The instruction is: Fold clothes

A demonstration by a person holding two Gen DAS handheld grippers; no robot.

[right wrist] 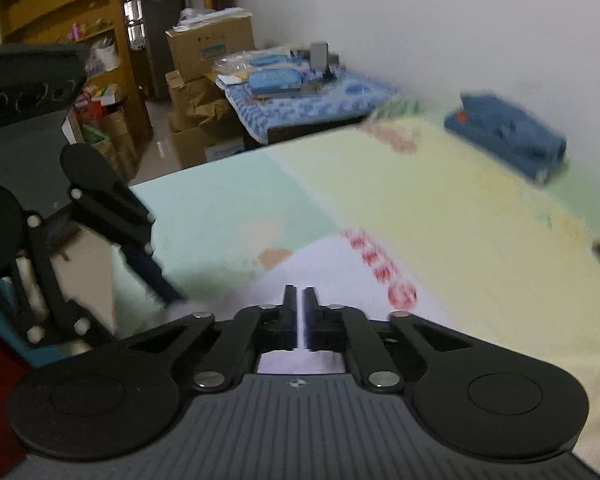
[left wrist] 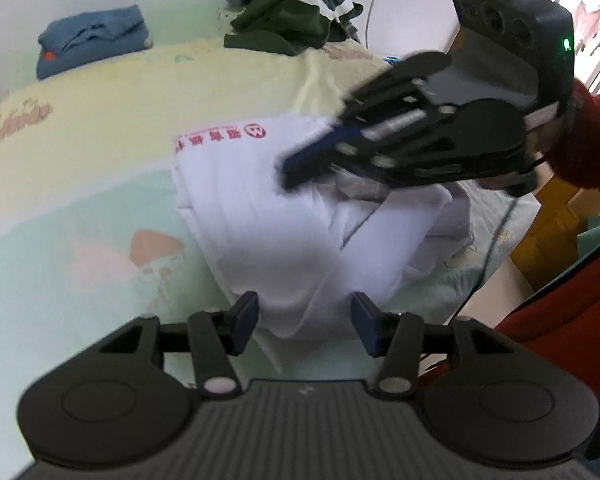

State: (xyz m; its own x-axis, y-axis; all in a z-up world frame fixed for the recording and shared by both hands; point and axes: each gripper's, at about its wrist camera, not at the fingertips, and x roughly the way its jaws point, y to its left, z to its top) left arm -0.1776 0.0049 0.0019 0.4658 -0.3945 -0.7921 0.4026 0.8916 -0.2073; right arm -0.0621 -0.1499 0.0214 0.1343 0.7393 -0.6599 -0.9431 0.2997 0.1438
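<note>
lying near the bed's (left wrist: pixel 100 92) near edge is the white shirt (left wrist: pixel 268 216), partly folded, its red lettering (left wrist: pixel 220 136) toward the far side; the left gripper (left wrist: pixel 304 320) sits low at the shirt's near end, fingers apart with a bulge of cloth between them, not pinched; the right gripper (right wrist: pixel 299 300) hovers over the shirt's right part, fingers drawn together with only a sliver between, whether cloth is caught there i cannot tell; a folded blue garment (left wrist: pixel 92 40) rests at the bed's far left corner by the wall; a dark green striped pile (left wrist: pixel 292 12) sits along the far edge.
</note>
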